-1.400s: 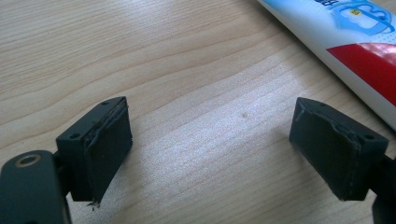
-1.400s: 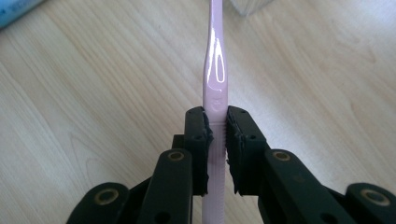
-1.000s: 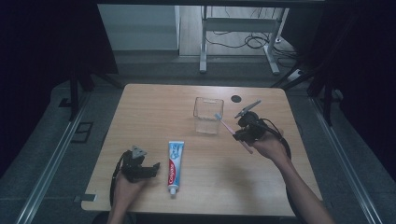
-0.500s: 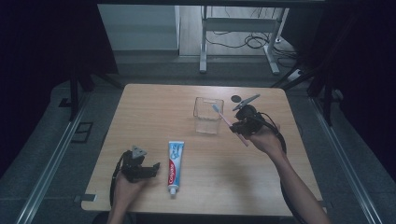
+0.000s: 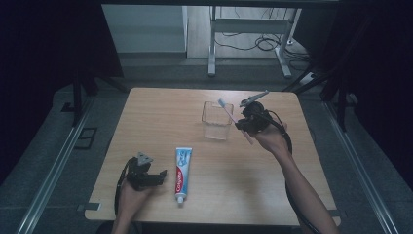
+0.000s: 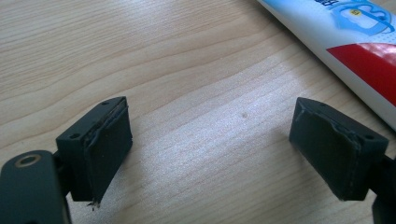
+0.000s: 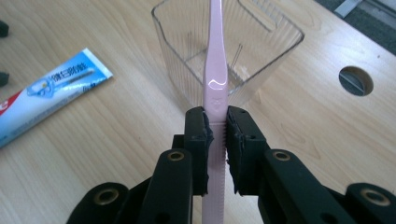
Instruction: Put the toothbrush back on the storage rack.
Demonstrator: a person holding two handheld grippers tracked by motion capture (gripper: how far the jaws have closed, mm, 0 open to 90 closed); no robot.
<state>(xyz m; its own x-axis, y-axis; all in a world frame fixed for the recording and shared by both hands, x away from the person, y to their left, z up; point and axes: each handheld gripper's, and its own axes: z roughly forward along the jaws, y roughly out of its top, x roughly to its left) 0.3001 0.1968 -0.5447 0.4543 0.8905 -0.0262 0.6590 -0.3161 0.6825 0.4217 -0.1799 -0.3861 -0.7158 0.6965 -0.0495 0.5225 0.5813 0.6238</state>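
on the light wooden worktop (image 5: 160, 117) the right tongs (image 5: 242, 125) are clamped on a pale pink plastic toothbrush (image 5: 233, 117), gripping its handle partway along. in the right gripper view the two black pads press the ribbed part of the pink handle (image 7: 215, 140) from both sides, and the toothbrush runs straight up from them toward the clear ribbed square plastic cup (image 7: 261, 51). in the high view the toothbrush is tilted, its white-bristled head up over the rim of the cup (image 5: 217, 127) and its tail end sticking out below the right tongs, clear of the worktop. the head seems to be above the cup's opening; whether any part touches the rim i cannot tell. the right hand (image 5: 271, 140) holds these tongs just to the right of the cup, raised off the wood.

the left tongs (image 5: 157, 178) rest near the front left of the worktop with their jaws spread wide and nothing between them; in the left gripper view bare wood grain lies between the two black pads (image 6: 107, 144). a white, blue and red toothpaste tube (image 5: 182, 168) lies flat just beside the left tongs, cap end toward the person, well apart from the cup. a small round hole in the worktop (image 7: 356, 80) shows to the right of the cup in the right gripper view.
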